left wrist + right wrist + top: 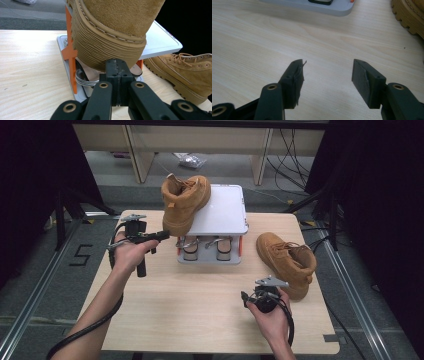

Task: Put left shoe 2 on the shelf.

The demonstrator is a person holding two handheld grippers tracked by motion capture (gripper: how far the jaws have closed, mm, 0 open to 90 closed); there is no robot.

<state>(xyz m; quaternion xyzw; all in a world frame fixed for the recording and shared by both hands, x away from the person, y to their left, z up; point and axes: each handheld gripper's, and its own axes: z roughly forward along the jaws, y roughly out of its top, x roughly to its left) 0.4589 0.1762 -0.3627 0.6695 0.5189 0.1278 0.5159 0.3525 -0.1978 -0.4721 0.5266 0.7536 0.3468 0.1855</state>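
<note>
High view cue: nudge boot point(184, 202), overhanging rack point(225, 215) at ten o'clock, squarely on with left gripper point(163, 235) shut empty at its heel, right gripper point(245, 299) gaping, holding nothing.

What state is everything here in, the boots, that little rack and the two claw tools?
Boot on rack: sitting on the top shelf, heel overhanging the edge.
Boot on table: upright on its sole, beside the rack, untouched.
Rack: standing, with sandals on its lower shelf.
Left gripper: shut, empty, at the boot's sole.
Right gripper: open, empty, over the table.
</note>
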